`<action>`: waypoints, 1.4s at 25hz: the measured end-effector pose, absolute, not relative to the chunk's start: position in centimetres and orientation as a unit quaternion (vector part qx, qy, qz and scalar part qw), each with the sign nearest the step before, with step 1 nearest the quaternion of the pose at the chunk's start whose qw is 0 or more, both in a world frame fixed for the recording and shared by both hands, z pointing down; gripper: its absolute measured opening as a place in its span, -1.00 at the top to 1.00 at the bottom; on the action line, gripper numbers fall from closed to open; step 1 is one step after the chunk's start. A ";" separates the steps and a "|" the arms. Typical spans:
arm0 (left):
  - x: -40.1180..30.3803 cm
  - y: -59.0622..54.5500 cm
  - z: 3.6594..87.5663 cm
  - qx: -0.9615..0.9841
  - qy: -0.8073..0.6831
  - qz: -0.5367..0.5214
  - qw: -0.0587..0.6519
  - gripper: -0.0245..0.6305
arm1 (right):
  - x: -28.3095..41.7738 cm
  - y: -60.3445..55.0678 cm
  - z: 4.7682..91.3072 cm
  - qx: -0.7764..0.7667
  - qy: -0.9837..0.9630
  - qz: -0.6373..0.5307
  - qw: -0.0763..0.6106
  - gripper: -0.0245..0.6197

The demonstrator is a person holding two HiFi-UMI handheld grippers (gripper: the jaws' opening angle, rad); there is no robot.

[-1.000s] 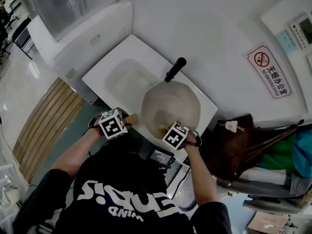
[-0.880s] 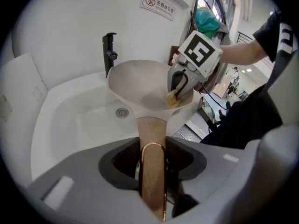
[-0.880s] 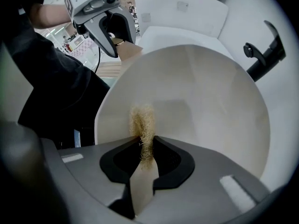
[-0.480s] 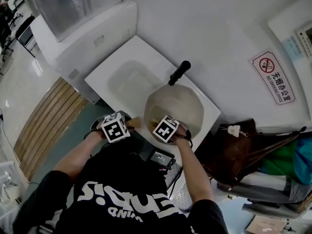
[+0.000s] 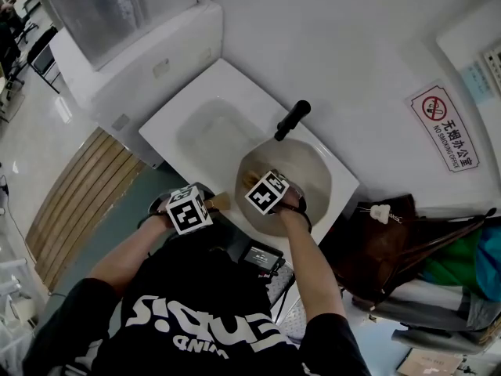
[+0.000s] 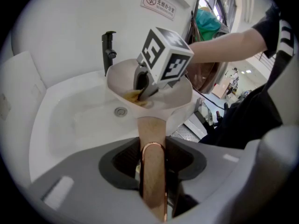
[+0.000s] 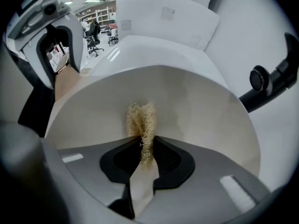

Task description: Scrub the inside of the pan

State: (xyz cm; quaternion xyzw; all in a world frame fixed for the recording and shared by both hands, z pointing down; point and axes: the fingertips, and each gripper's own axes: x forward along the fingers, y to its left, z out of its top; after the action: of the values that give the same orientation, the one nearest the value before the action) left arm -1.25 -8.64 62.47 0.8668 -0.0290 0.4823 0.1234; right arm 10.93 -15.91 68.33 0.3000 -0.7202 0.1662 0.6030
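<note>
White sink (image 5: 205,84) under a black tap (image 5: 291,118) is carrying the pan (image 5: 311,175) at its right end. Left tool (image 6: 152,149) is clamping the flat tan handle (image 6: 152,129), which is copper-edged. Right tool (image 7: 145,154) is pinching a coarse, straw-coloured fibre scrubber (image 7: 141,120) inside the smooth pale bowl; it is probably touching the wall, though the view is not settling that. Risk: the slick handle is inviting slip under scrubbing pressure, letting the pan rock on the glossy basin or strike the tap.
</note>
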 end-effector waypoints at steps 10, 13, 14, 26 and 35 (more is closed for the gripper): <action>-1.6 -8.4 62.8 0.865 -0.026 0.483 0.134 0.43 | 14.1 -22.0 67.9 0.393 -0.687 0.104 0.603 0.70; -1.7 -8.4 62.9 0.864 -0.024 0.485 0.135 0.43 | 15.2 -23.1 67.7 0.412 -0.672 0.083 0.610 0.70; -1.7 -8.4 62.9 0.864 -0.023 0.485 0.136 0.43 | 15.8 -23.5 67.6 0.418 -0.665 0.076 0.614 0.70; -2.1 -8.6 63.0 0.863 -0.016 0.487 0.136 0.43 | 21.8 -23.7 67.0 0.447 -0.600 0.044 0.662 0.70; -2.2 -8.8 62.8 0.862 -0.021 0.489 0.129 0.43 | 24.2 -21.8 66.9 0.433 -0.573 0.042 0.695 0.70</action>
State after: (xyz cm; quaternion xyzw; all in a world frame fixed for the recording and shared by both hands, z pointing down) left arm -2.23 -8.76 62.78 0.8622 -0.0211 0.4893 0.1294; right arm 24.23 -21.82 66.86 0.4327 -0.5729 0.0424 0.6948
